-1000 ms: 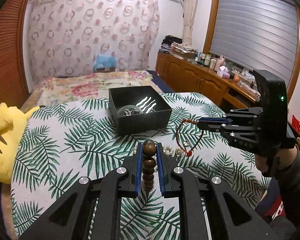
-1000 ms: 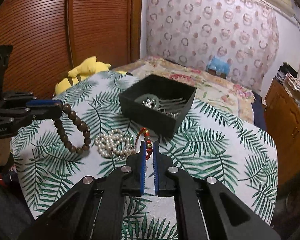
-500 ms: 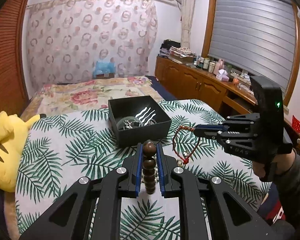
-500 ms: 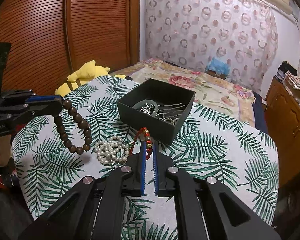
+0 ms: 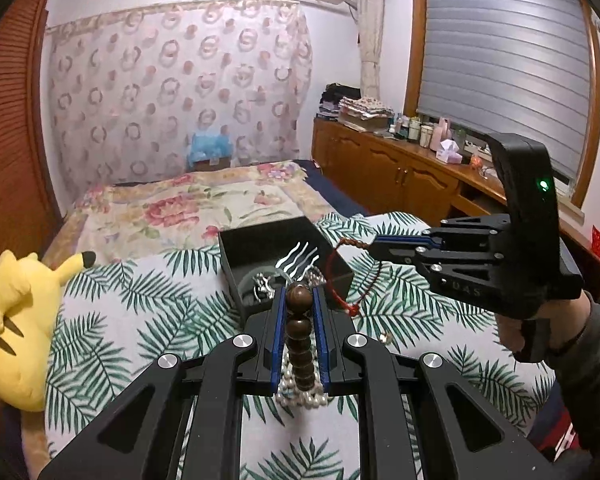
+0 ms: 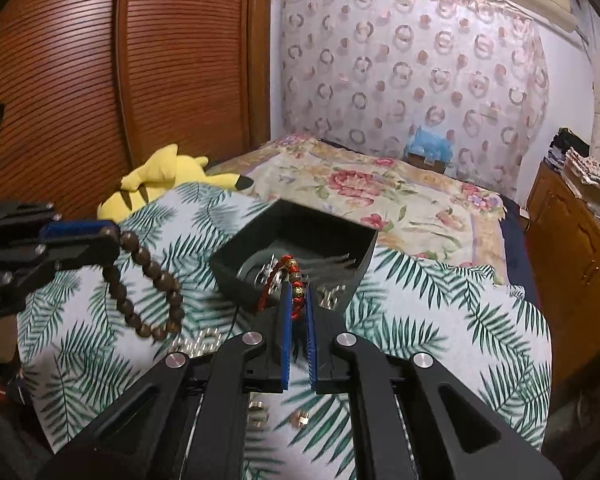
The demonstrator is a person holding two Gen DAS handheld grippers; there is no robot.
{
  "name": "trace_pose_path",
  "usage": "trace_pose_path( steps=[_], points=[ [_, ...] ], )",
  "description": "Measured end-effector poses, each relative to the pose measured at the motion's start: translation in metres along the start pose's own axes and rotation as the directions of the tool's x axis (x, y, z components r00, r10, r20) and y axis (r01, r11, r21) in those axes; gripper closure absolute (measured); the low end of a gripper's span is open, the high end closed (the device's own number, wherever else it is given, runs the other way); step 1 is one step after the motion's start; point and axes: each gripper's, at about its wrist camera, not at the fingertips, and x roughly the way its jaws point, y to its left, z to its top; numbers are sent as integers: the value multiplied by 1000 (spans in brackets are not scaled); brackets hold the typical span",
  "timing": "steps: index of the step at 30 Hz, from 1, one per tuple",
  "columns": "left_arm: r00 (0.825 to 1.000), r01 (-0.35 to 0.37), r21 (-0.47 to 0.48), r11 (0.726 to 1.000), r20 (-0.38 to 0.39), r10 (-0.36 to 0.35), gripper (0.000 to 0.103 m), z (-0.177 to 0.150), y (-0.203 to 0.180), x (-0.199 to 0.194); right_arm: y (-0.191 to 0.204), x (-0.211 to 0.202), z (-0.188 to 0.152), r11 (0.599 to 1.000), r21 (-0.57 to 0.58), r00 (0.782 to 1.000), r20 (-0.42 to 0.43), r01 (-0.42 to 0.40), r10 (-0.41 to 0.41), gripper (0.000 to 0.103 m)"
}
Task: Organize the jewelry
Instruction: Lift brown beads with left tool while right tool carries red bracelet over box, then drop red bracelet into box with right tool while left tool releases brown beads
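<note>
Leaf-print table [image 5: 148, 320], our left gripper [image 5: 299, 312] clamps bead bracelet [image 6: 148, 276], right gripper [image 6: 298, 308] pinches red bracelet [image 5: 342, 276], pearls [image 5: 300, 394] half hidden, box [image 5: 276, 240] contents blurry.

Letters on a gripper

In the left wrist view, small raised letters showed on the black side of the right gripper [image 5: 374, 245]. They looked like "UAS", but they were hard to read. Faint letters also sat on the left gripper [image 6: 114, 240], too blurry to read.

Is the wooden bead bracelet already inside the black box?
No, the wooden bead bracelet hangs from the left gripper, off to the side of the black box.
</note>
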Motion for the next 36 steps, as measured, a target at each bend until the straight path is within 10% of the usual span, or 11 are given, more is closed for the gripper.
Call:
trace_pose_path(
  steps=[23,36],
  points=[
    [998,-61,33,998,-7,61,91,52,10,34,-19,72,32,996,80,998,-43,-44,48,91],
    [996,-83,23,996,-19,83,91,78,20,63,-40,42,25,996,90,1000,-4,-16,16,80]
  ],
)
